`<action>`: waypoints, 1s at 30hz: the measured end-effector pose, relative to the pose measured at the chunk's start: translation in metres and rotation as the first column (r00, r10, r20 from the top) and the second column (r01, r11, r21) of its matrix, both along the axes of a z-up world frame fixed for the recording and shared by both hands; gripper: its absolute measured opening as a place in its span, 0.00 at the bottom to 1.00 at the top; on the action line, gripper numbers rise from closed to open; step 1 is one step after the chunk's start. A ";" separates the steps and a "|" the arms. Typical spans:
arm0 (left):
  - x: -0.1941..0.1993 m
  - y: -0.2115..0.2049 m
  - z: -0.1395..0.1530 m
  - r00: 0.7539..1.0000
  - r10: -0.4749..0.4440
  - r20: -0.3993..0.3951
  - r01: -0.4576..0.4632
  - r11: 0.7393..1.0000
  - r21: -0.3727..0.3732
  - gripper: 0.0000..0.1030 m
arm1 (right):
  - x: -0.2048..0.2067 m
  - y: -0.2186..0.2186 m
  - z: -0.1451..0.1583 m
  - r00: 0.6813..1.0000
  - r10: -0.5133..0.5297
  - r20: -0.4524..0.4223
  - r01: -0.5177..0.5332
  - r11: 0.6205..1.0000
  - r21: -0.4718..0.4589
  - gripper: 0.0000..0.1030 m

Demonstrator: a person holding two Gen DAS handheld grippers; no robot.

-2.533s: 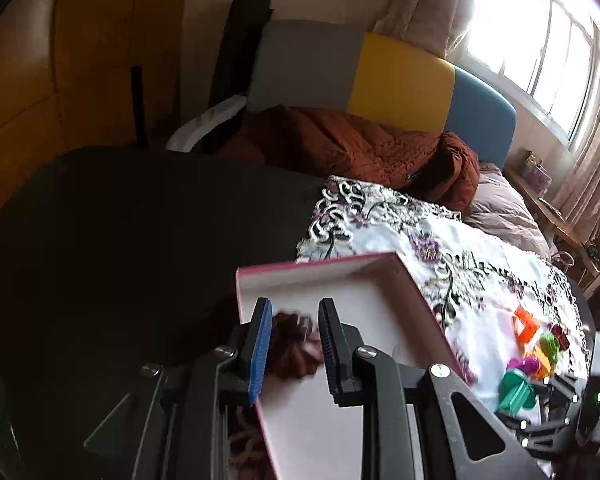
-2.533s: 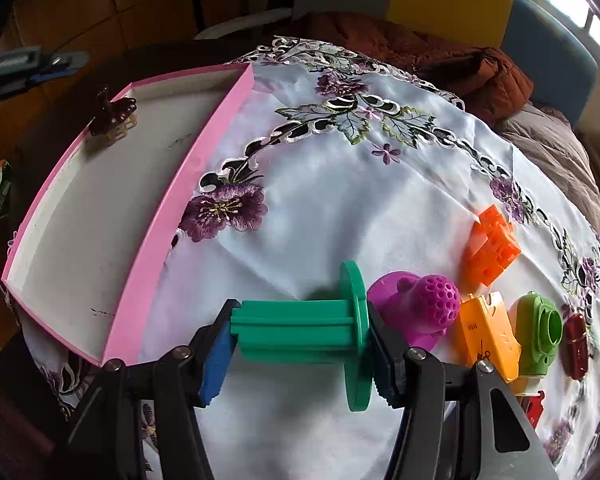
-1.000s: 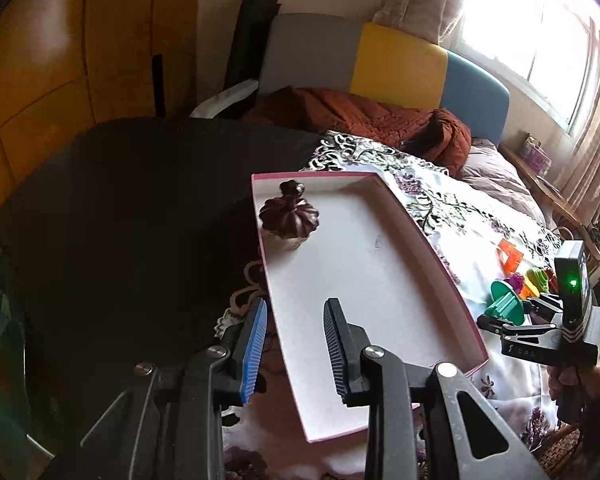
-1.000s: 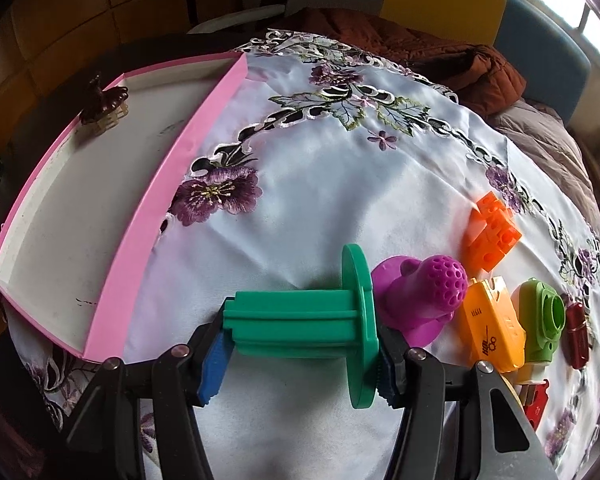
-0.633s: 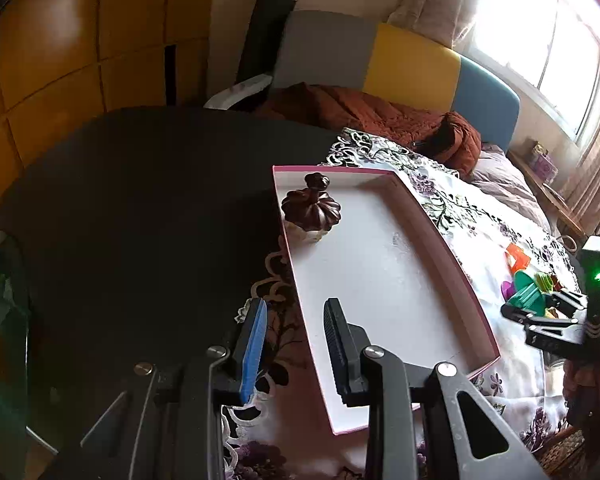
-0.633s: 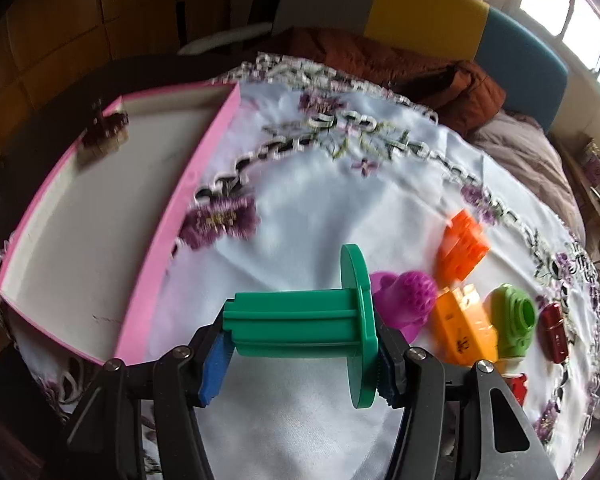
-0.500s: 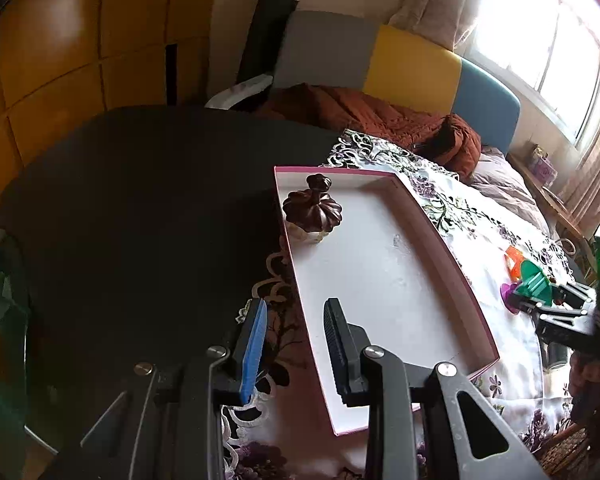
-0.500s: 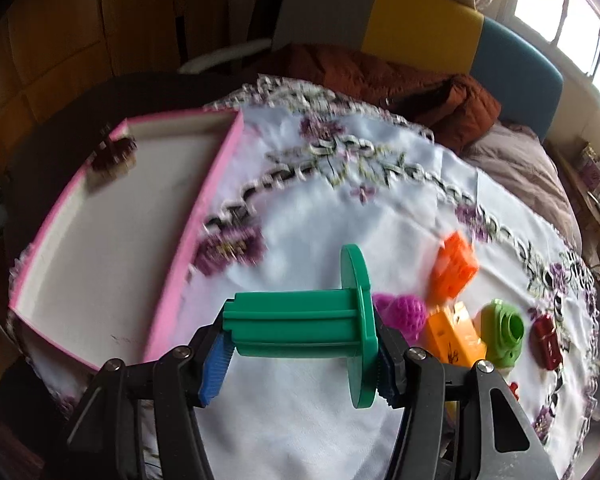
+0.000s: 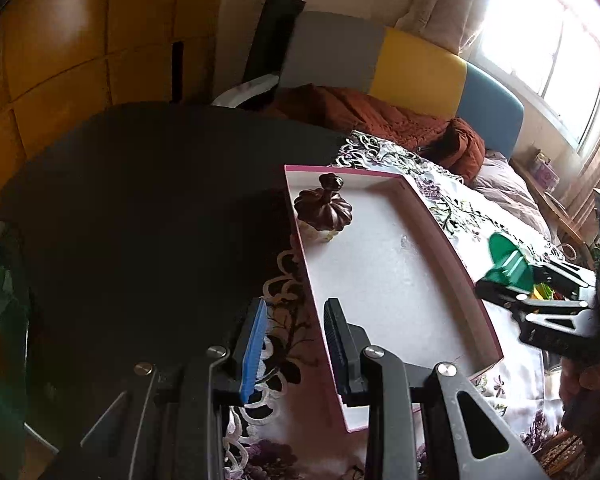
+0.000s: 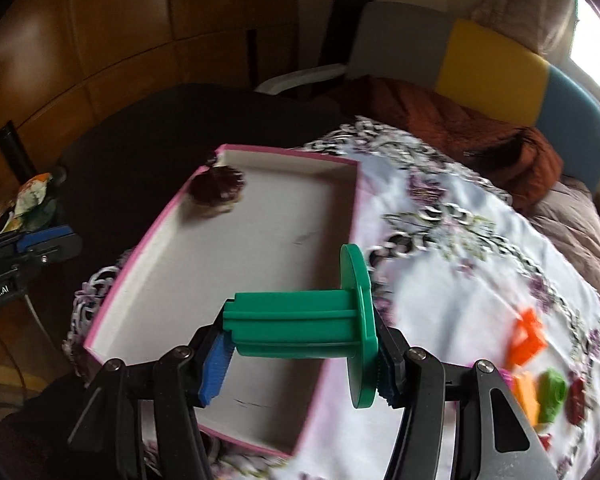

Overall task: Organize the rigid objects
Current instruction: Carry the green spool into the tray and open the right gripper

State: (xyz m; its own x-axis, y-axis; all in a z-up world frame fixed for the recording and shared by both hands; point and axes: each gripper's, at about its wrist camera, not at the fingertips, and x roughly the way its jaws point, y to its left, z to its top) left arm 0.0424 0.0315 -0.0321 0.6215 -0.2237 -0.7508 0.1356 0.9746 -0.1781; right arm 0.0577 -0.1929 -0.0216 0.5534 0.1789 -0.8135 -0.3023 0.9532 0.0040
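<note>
Right gripper (image 10: 300,354) clamps the green spool (image 10: 300,320) sideways, aimed at the pink tray (image 10: 162,220) at 11 o'clock; left gripper (image 9: 296,344) parted, empty

Both grippers have black angular frames with silver screws and blue ribbed pads on the fingers (image 9: 253,350).

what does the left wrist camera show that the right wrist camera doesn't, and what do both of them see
Only the left wrist view shows the bright window and the open, empty left gripper head-on. Only the right wrist view shows the loose toys still on the tablecloth: the orange block and the light green piece. Both show the pink tray holding the dark brown pumpkin-shaped piece, and the right gripper gripping the green spool.
</note>
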 end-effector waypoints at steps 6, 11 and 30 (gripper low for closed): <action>0.002 0.008 -0.003 1.000 0.018 -0.007 -0.018 1.000 -0.007 0.28 | 0.023 0.041 -0.017 0.997 0.051 -0.065 -0.047 0.997 0.056 0.58; 0.004 0.016 -0.005 0.999 0.036 -0.012 -0.036 0.999 -0.010 0.28 | 0.046 0.073 -0.031 0.993 0.060 -0.100 -0.055 0.997 0.055 0.58; 0.005 0.024 -0.008 0.998 0.066 -0.011 -0.066 0.998 0.003 0.28 | 0.073 0.090 -0.038 0.996 -0.030 -0.089 0.041 0.992 0.123 0.75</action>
